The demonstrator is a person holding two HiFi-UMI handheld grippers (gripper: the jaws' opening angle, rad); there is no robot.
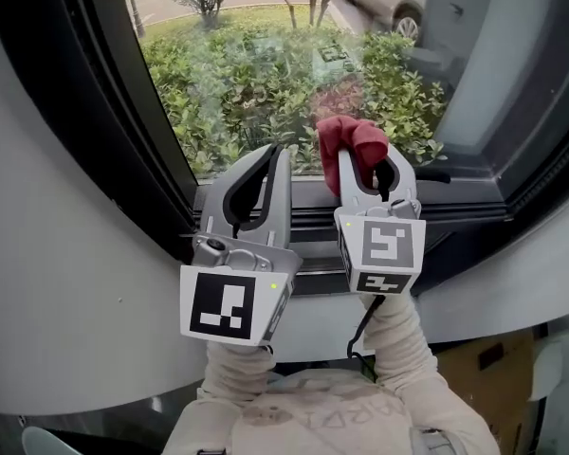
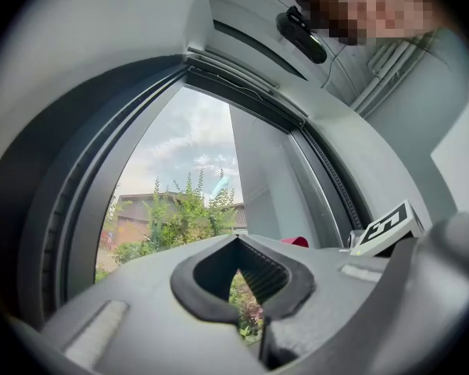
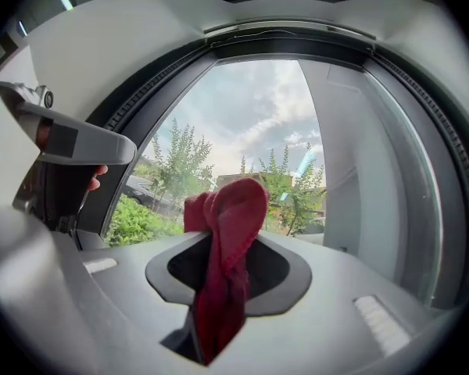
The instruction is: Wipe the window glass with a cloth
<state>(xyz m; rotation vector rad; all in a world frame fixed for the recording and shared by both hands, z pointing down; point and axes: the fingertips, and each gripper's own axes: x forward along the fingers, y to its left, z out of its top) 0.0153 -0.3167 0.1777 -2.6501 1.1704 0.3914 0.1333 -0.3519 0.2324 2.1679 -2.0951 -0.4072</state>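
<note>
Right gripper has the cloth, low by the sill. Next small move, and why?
Probably ease the right gripper forward until the red cloth presses on the window glass. The cloth is clamped, sticking out past the jaws, low by the sill, and contact with the glass isn't evident. The left gripper is shut, empty.

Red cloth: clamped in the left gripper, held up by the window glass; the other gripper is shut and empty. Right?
No. The red cloth is clamped in the right gripper, as the right gripper view shows; the left gripper is the shut, empty one. Otherwise correct.
</note>
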